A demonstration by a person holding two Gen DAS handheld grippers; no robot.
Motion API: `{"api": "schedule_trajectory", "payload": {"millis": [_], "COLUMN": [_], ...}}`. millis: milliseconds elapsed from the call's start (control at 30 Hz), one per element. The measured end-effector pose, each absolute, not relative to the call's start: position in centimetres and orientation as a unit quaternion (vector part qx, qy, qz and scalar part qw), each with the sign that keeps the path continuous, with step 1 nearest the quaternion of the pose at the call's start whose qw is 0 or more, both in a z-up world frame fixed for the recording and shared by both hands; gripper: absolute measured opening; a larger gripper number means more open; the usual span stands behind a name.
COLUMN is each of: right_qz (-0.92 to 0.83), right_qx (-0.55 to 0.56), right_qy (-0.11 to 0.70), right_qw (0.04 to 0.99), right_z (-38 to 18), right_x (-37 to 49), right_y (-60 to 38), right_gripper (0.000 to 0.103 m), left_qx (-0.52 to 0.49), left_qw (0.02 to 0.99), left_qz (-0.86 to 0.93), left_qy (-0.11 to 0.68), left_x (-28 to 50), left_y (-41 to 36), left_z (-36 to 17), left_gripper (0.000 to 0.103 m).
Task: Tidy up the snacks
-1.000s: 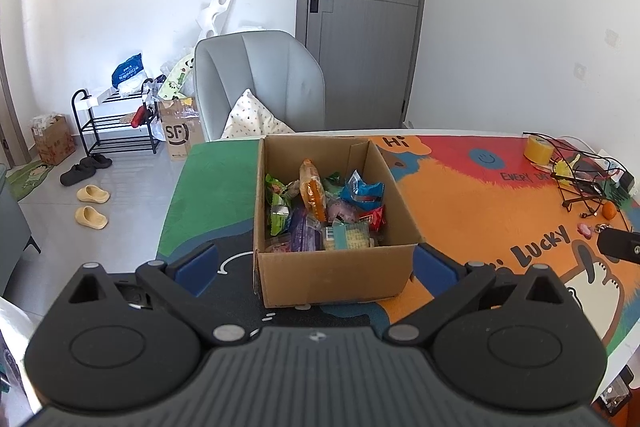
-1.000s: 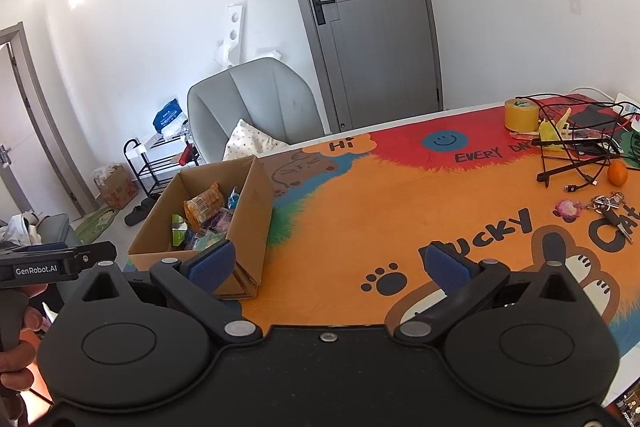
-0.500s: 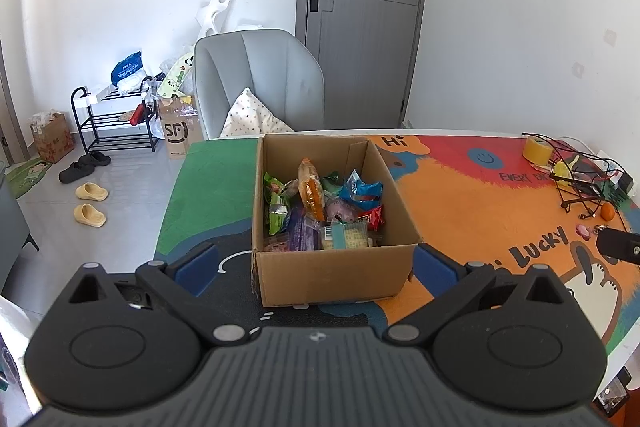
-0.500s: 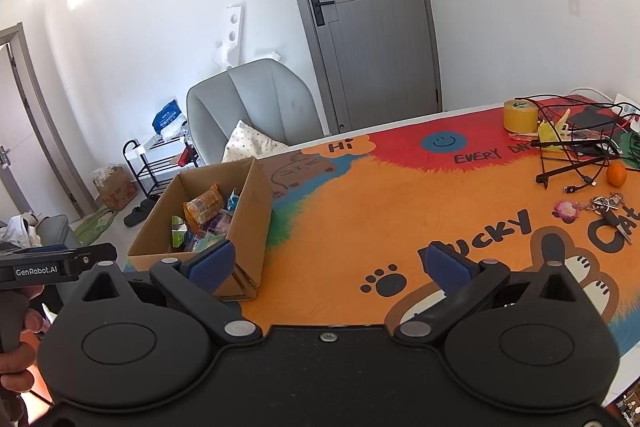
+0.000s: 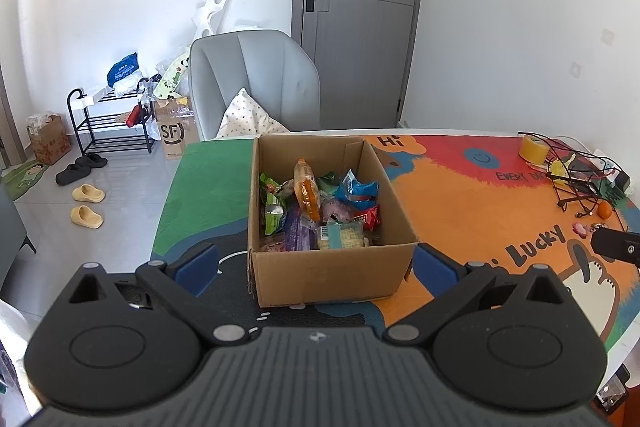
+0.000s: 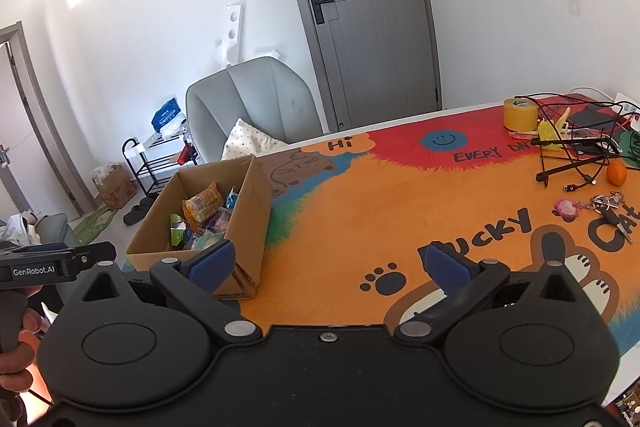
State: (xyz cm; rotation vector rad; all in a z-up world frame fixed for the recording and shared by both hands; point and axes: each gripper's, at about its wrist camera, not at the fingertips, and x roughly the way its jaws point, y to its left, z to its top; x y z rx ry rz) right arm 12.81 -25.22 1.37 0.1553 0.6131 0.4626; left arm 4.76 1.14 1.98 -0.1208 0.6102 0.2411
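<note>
Snacks (image 5: 316,211) lay heaped in the open cardboard box (image 5: 328,275), and that box sat straight ahead of your left gripper (image 5: 316,265), its near wall filling the gap between the two blue pads (image 5: 198,265). Your left fingers were spread wide and released, gripping nothing; whether the pads touched the box corners could not be told. Just past the fingertips, inside the box, an orange packet (image 5: 307,193) stood upright near the middle, a blue bag (image 5: 356,189) lay to its right, green packets (image 5: 272,207) to its left, and a pale cracker pack (image 5: 342,235) rested against the near wall.

Your right gripper (image 6: 328,265) was likewise released, fingers wide apart and empty, hovering over the bright cartoon mat (image 6: 360,219) with the paw prints just beyond its fingertips. Its left pad (image 6: 212,263) overlapped the near right corner of the box (image 6: 248,211) in that view; contact could not be judged. Off to the left of those fingers, your left hand (image 6: 18,351) gripped the handle of the other tool.

Further out, well to the right of both grippers, a yellow tape roll (image 6: 520,115), a tangle of black cables (image 6: 576,143), a small orange fruit (image 6: 616,173) and a bunch of keys (image 6: 608,207) sat on the mat. Beyond the box stood a grey chair (image 5: 256,83) with a spotted cushion (image 5: 250,117), and behind it a grey door (image 5: 360,15).
</note>
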Motion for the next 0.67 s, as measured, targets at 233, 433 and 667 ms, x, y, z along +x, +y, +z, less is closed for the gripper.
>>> {"api": "schedule_trajectory", "payload": {"millis": [233,433,667], "right_qz": [0.227,0.227,0.225], "right_qx": [0.076,0.076,0.075], "right_qy": [0.301,0.302,0.304], "right_qw": [0.923,0.923,0.922], "right_z": [1.25,1.15,1.07], "right_x": [12.87,12.91,12.85], "right_y": [-25.1,-25.09,-24.97], "right_gripper": [0.103,0.103,0.103], "left_qx": [-0.058,-0.06,-0.061], "left_qw": [0.946,0.945,0.945], "left_qz": [0.115,0.113,0.111], "left_qy": [0.298,0.299,0.301], "left_x": [4.67,4.68,4.76], "left_y": [1.15,1.16,1.32], "left_z": [1.93,1.87,1.7], "left_gripper": [0.103,0.103,0.103]}}
